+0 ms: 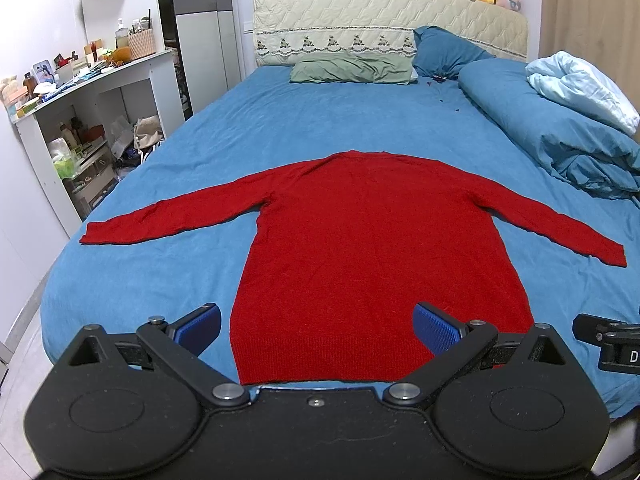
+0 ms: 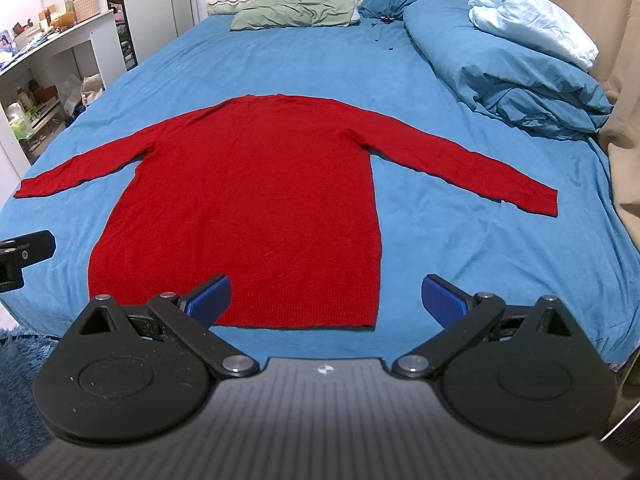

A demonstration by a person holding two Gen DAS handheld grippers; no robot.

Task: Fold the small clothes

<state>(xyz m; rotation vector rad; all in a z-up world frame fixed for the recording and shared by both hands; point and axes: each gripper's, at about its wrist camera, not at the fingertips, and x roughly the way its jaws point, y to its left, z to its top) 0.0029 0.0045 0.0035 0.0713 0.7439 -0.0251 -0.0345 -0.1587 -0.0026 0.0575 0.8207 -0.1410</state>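
A red long-sleeved sweater (image 1: 372,248) lies flat on the blue bed sheet (image 1: 168,272), hem towards me, both sleeves spread out to the sides. It also shows in the right wrist view (image 2: 248,192). My left gripper (image 1: 318,328) is open and empty, held above the hem's left half. My right gripper (image 2: 326,298) is open and empty above the hem's right corner. The edge of the right gripper shows in the left wrist view (image 1: 608,340), and the edge of the left gripper shows in the right wrist view (image 2: 24,254).
A folded blue duvet (image 1: 560,132) with a pale blue blanket (image 1: 580,88) lies along the bed's right side. A green pillow (image 1: 352,68) and a blue pillow (image 1: 444,52) lie at the headboard. A cluttered white shelf unit (image 1: 76,120) stands left of the bed.
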